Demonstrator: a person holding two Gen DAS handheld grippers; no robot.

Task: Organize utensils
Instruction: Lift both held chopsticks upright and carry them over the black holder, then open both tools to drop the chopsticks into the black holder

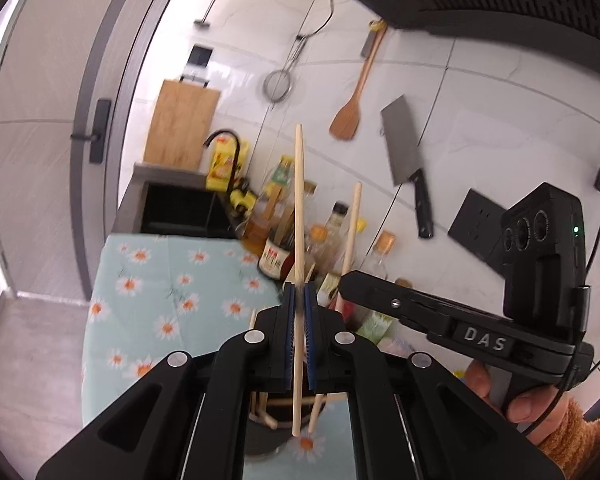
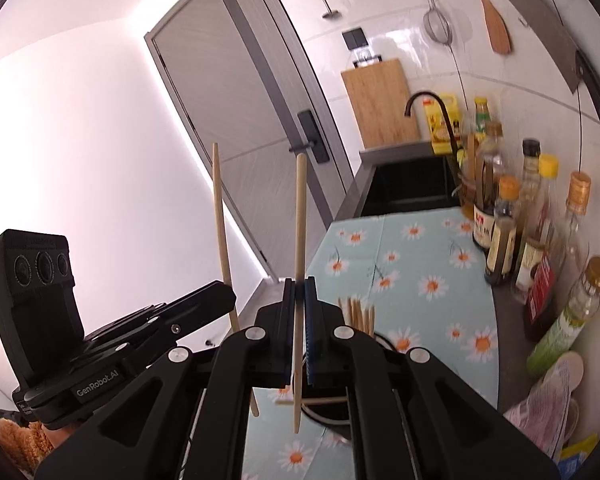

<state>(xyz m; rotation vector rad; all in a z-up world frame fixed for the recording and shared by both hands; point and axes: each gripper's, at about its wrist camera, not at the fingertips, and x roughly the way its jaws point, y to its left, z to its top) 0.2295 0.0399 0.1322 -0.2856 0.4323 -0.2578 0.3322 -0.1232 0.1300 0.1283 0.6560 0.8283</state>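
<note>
My left gripper (image 1: 299,292) is shut on a pale wooden chopstick (image 1: 299,200) that stands almost upright between its blue pads. Right beside it, my right gripper (image 1: 342,286) holds a second chopstick (image 1: 352,224), tilted slightly. The right wrist view shows the same pair: the right gripper (image 2: 300,288) shut on its upright chopstick (image 2: 300,216), and the left gripper (image 2: 230,294) with its chopstick (image 2: 220,208) to the left. Under both grippers stands a dark round holder (image 1: 268,436) with several more chopsticks (image 2: 358,314) in it.
A daisy-print cloth (image 1: 160,280) covers the counter. Sauce and oil bottles (image 2: 504,236) crowd the wall side. Behind lie a black sink (image 1: 180,208) and a wooden cutting board (image 1: 182,124). A cleaver (image 1: 404,148), spatula (image 1: 348,116) and strainer (image 1: 278,86) hang on the tiles.
</note>
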